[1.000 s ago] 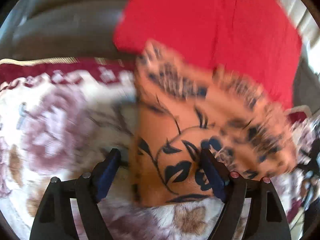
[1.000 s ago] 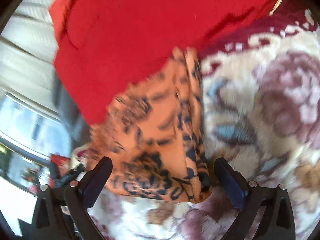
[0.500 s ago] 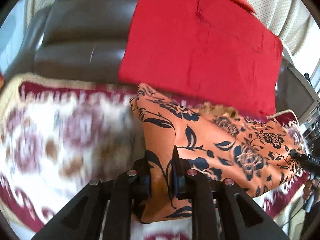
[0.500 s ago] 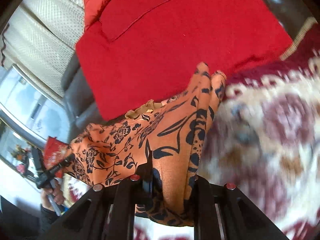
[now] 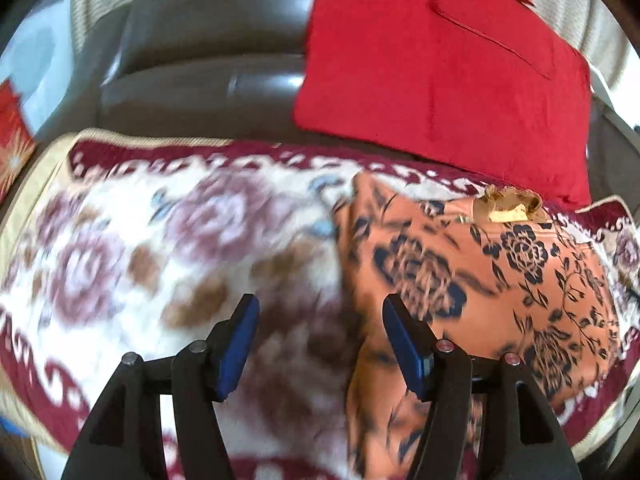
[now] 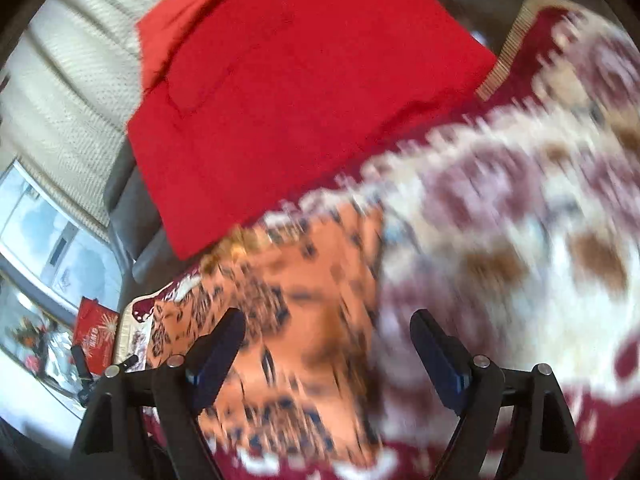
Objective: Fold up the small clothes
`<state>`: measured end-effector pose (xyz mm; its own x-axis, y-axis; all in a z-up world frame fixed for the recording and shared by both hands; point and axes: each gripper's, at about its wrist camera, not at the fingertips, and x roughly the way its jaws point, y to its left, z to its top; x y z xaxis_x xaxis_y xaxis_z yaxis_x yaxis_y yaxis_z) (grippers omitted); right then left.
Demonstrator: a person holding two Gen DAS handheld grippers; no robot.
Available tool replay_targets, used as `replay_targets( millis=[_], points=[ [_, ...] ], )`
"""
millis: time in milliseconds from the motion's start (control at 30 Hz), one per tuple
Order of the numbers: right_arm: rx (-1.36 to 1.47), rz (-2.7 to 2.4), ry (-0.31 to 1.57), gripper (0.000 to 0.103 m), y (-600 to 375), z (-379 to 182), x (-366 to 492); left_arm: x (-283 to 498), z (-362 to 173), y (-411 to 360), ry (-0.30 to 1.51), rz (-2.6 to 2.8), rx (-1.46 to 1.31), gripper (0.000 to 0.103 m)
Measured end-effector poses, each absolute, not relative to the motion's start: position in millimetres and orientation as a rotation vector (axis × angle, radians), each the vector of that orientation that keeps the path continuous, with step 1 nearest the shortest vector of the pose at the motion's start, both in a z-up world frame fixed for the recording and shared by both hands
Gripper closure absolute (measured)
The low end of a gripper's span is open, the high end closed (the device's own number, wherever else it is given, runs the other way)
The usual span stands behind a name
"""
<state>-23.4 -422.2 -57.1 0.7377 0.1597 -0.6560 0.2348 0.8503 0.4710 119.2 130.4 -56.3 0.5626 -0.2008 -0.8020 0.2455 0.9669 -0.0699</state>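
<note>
While both views were smeared by motion, the main items could still be identified. The orange floral garment (image 5: 472, 280) was found lying folded on the flowered blanket (image 5: 160, 248), towards the right side of the left wrist view and in the lower centre of the right wrist view (image 6: 304, 304). A tan label or lining (image 5: 506, 206) was seen at its far edge. Behind it, a red cloth (image 5: 440, 64) was laid partly over the dark leather sofa back (image 5: 208, 52), its lower edge near the garment's far edge; whether the two touched could not be determined.

The left gripper (image 5: 316, 344) was observed above the blanket with its blue-padded fingers (image 5: 236, 348) parted. The jaws had just been opening, and no fabric was pinched between them; the garment's left edge was seen behind the right-hand finger only.

The right gripper (image 6: 330, 354) was recorded with its jaws spread wide, these too having just been opening. The garment's right edge and the blanket (image 6: 520, 240) were visible through the gap, but nothing was pressed by the pads. The garment was thus found released by both tools and resting on the blanket.

A red printed box (image 6: 96, 338) was noted at the far left of the right wrist view.
</note>
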Motion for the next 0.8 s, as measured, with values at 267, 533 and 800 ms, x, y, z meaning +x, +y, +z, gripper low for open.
replay_targets(
  millis=[267, 533, 800],
  points=[
    [0.245, -0.096, 0.877, 0.031, -402, -88, 66, 166, -77, 101, 0.935, -0.283, 0.082, 0.038],
    [0.234, -0.102, 0.912, 0.045, -407, -103, 76, 183, -90, 97, 0.942, -0.296, 0.077, 0.038],
    [0.164, -0.148, 0.905, 0.089, -401, -95, 74, 190, -88, 104, 0.924, -0.295, 0.035, 0.038]
  ],
)
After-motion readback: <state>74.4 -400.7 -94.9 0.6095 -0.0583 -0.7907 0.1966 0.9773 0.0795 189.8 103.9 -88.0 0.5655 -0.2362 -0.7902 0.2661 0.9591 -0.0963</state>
